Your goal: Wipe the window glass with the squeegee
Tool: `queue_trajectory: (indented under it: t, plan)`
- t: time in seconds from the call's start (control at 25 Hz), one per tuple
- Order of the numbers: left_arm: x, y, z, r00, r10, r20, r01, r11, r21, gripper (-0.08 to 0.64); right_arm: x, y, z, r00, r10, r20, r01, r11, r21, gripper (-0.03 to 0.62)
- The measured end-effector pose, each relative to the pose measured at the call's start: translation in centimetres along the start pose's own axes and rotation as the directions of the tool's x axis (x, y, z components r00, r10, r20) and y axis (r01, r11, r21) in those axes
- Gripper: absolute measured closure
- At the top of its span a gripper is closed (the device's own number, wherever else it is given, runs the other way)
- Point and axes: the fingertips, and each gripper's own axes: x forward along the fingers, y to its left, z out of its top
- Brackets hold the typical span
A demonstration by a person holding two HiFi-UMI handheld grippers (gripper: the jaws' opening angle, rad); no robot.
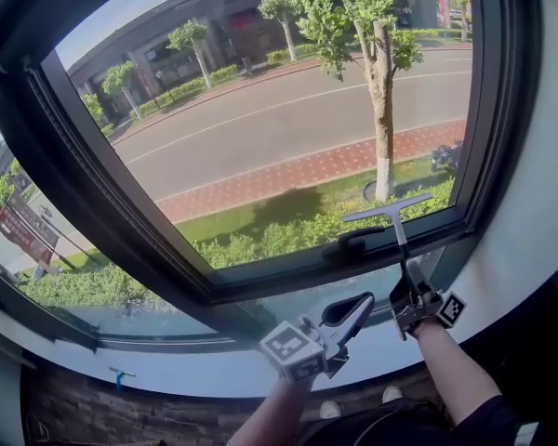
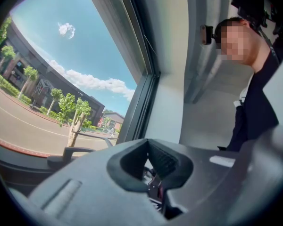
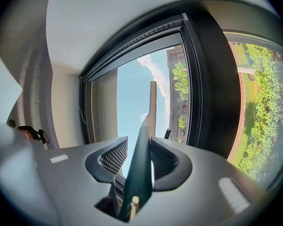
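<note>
The squeegee (image 1: 397,226) has a pale T-shaped blade and a dark green handle. It stands upright with the blade against the lower right of the window glass (image 1: 288,128), just above the frame. My right gripper (image 1: 411,307) is shut on the handle's lower end. In the right gripper view the handle (image 3: 139,173) runs up between the jaws of that gripper (image 3: 140,149) toward the blade (image 3: 152,102). My left gripper (image 1: 346,316) hangs below the sill line to the left, shut with nothing in it. In its own view the left gripper (image 2: 148,154) points at the window's right edge.
A dark window handle (image 1: 353,242) lies on the lower frame (image 1: 260,277) beside the squeegee. Below is a narrow lower pane and a white sill (image 1: 167,360). The white wall (image 1: 539,203) borders the window on the right. A person (image 2: 254,102) stands behind.
</note>
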Motion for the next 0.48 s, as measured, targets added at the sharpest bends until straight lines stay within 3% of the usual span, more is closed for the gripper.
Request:
queue_trajectory:
  t: [0.48]
  plan:
    - [-0.1, 0.2, -0.4, 1.0, 0.023, 0.005, -0.023, 1.0, -0.012, 0.557, -1.9, -2.5, -0.2, 0.997, -0.081, -0.001, 0.081, 0.997, 0.012, 0.436]
